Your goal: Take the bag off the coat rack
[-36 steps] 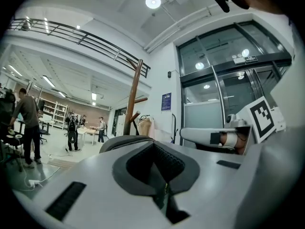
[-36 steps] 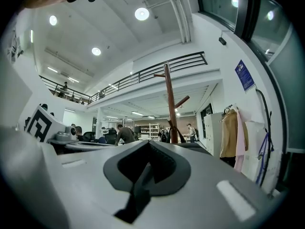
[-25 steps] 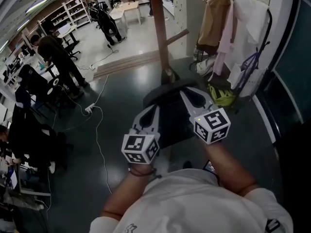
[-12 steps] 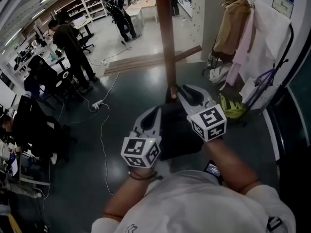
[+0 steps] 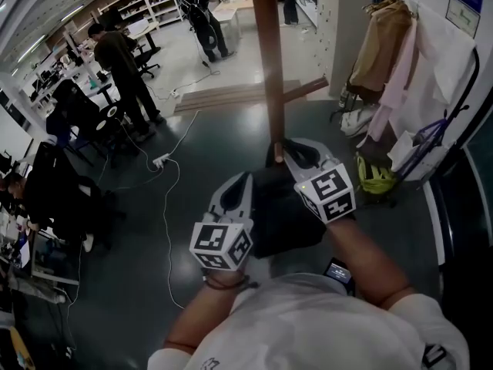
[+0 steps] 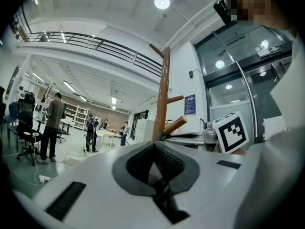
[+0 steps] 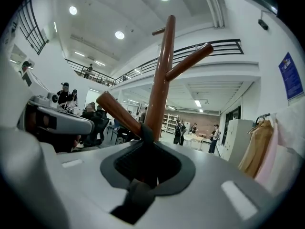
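The brown wooden coat rack (image 5: pixel 269 68) rises straight ahead; its pole and pegs also show in the left gripper view (image 6: pixel 162 94) and the right gripper view (image 7: pixel 159 85). A black bag (image 5: pixel 281 206) hangs between my two grippers, just in front of the pole. My right gripper (image 5: pixel 289 146) is at the pole, jaws shut on a dark strap (image 7: pixel 143 185) that runs up to a peg joint. My left gripper (image 5: pixel 240 179) is at the bag's left edge, jaws shut with dark fabric (image 6: pixel 164 199) in the seam.
A clothes rail with coats (image 5: pixel 381 52) and a yellow-green item (image 5: pixel 375 177) on the floor stand to the right, beside a glass door. A white cable and power strip (image 5: pixel 160 160) lie on the floor to the left. People (image 5: pixel 123 60) stand at the far desks.
Both grippers and the bag have stayed together while the pole has come closer; the right gripper now sits right at the pole. The left gripper has barely shifted.
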Available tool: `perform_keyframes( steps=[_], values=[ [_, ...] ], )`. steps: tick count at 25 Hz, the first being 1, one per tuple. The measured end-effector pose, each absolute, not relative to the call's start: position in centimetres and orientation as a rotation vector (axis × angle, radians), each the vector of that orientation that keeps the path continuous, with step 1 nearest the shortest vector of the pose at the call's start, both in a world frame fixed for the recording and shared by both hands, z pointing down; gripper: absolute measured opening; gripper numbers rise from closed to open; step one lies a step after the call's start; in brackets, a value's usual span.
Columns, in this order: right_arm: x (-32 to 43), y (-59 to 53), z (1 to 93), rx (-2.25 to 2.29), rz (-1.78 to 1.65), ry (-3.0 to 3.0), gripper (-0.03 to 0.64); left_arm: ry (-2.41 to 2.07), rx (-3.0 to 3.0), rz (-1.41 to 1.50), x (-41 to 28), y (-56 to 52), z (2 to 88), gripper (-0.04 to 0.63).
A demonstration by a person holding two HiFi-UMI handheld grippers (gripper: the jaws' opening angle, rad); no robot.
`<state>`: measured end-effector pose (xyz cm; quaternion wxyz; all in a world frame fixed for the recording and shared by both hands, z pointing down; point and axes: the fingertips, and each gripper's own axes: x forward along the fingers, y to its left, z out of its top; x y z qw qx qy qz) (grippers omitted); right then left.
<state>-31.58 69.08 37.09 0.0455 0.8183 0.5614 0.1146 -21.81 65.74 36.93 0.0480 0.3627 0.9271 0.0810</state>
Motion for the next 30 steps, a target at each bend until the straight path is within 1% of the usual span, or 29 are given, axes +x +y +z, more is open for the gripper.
perform_keyframes(
  steps=[5, 16, 23, 30],
  values=[
    [-31.3, 68.5, 36.7, 2.504, 0.334, 1.701, 0.031, 2.814, 1.112, 0.257, -21.1, 65.3, 36.9, 0.006],
    [-30.1, 64.4, 33.0, 2.387, 0.231, 1.752, 0.023, 2.786, 1.082, 0.248, -17.9, 63.1, 35.9, 0.006],
    [-27.8, 59.8, 31.6, 2.327, 0.183, 1.829, 0.021, 2.806, 1.025, 0.241, -13.8, 59.4, 35.4, 0.006],
    [-25.4, 53.9, 32.4, 2.272, 0.086, 1.953, 0.021, 2.853, 0.953, 0.234, -9.8, 54.8, 35.5, 0.006]
  ],
)
